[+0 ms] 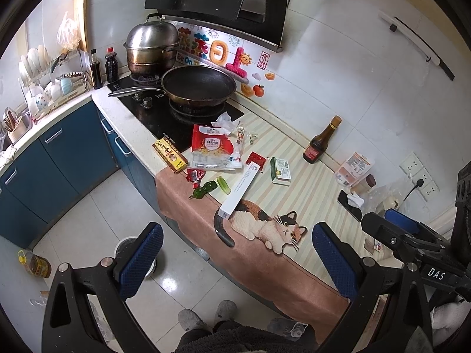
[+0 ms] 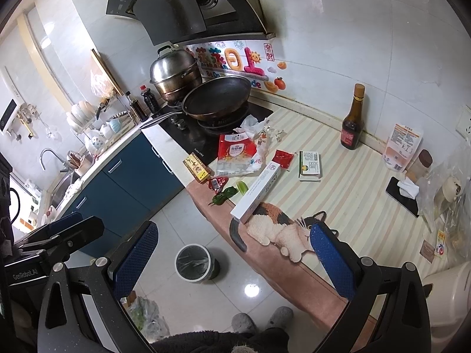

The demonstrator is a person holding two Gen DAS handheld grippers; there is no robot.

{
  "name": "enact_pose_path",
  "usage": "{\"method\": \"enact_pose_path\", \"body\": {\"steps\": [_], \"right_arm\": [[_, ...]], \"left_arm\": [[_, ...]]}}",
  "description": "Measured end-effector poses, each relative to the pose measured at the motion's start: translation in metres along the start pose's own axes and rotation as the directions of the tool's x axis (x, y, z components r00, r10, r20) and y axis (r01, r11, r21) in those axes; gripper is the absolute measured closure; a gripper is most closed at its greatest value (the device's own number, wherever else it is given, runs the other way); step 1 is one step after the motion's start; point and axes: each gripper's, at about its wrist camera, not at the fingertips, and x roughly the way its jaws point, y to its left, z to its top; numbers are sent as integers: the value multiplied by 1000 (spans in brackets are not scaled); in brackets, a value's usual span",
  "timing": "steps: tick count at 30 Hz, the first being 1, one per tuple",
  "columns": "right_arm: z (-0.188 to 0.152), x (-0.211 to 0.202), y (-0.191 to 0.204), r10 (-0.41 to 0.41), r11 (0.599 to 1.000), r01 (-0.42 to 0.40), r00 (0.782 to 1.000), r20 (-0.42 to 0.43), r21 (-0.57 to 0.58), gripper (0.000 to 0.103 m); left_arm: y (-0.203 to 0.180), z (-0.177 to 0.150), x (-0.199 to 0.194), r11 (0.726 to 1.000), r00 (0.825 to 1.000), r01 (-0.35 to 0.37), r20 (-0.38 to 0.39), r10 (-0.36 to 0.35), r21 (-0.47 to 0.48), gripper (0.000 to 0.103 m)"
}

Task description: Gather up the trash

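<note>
Trash lies on the cat-print counter mat (image 1: 294, 194): a long white box (image 1: 243, 189), a red-and-white sugar bag (image 1: 213, 150), a yellow-red box (image 1: 170, 154), a green-white box (image 1: 280, 170), red sachets (image 1: 255, 158), a green pepper (image 1: 204, 189), a cucumber piece (image 1: 223, 184) and crumpled tissue (image 1: 225, 120). The same pile shows in the right wrist view, with the white box (image 2: 259, 188) and sugar bag (image 2: 237, 154). A lined waste bin (image 2: 194, 262) stands on the floor below. My left gripper (image 1: 235, 261) and right gripper (image 2: 232, 261) are open and empty, held short of the counter.
A frying pan (image 1: 198, 86) and steel steamer pot (image 1: 151, 48) sit on the stove. A dark sauce bottle (image 1: 319, 144), a phone (image 2: 401, 195), pouches and jars stand at the right. A dish rack (image 1: 44, 85) is at the left. An oil bottle (image 1: 35, 264) stands on the floor.
</note>
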Motion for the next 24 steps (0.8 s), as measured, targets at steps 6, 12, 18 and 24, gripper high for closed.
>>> {"method": "enact_pose_path", "body": {"steps": [6,12,18,24], "right_arm": [[0,0,-1,-11,1000,11,1000,6,8,0],[-6,20,-14,-115,989,114,993,5,94,0],[-11,71,-48,-249,950,250,968,-29,185,0],[-13,168,-121,-338,895,380,919,-201,232,0]], "left_arm": [[-1,1,2,998,998,-55,26,55,9,0],[7,8,45,956,957,-285,73,280,64,0],[19,14,136,947,951,-298,-52,306,121,0],[-2,20,249,928,924,-292,-182,336,234,0]]}}
